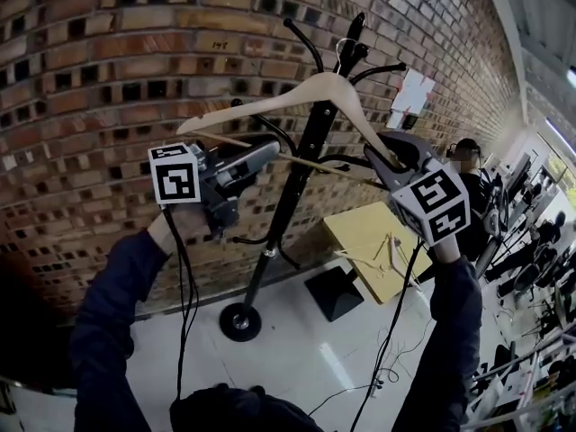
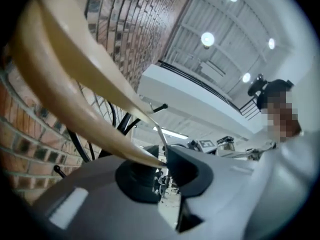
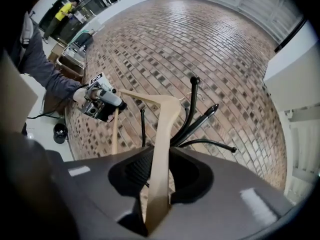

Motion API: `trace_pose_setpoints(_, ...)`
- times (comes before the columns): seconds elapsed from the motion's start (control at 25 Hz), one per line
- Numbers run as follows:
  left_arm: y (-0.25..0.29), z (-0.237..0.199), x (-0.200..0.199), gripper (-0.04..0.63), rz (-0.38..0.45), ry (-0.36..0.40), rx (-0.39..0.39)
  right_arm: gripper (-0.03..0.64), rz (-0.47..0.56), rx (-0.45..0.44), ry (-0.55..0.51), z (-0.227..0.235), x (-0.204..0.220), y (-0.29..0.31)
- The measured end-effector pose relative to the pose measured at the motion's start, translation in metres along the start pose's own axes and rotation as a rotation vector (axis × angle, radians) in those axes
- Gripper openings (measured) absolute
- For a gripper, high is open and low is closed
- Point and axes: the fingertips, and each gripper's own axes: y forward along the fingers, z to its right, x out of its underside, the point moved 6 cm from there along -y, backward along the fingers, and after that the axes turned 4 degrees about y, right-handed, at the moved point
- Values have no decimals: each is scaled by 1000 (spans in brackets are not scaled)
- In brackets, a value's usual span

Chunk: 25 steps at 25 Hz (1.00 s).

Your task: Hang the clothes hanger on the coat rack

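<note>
A pale wooden clothes hanger is held up between both grippers, in front of the black coat rack by the brick wall. Its metal hook is level with the rack's upper prongs; I cannot tell if it touches one. My left gripper is shut on the hanger's left end, where the arm and the lower bar meet. My right gripper is shut on the right arm. The right gripper view shows the left gripper and the rack's prongs beyond the hanger.
The rack's round base stands on the pale floor by the brick wall. A brown cardboard sheet and a black square plate lie to its right. Cables trail over the floor. People and desks fill the far right.
</note>
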Motion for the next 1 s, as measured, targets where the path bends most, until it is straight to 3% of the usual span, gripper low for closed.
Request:
trace_pose_setpoints(0.24, 9, -29, 33, 46, -63, -75, 9, 97, -66, 55, 30, -10, 35, 16)
trace_pose_setpoints(0.56, 7, -50, 51, 48, -42, -134, 26, 98, -112, 220, -103, -22, 37, 20)
trace_pose_setpoints(0.84, 9, -57, 52, 48, -85, -128, 38, 103, -203, 267, -162, -26, 41, 28)
trace_pose_setpoints(1.0, 13, -61, 63, 49, -58, -203, 75, 108, -225, 296, -204, -29, 49, 29)
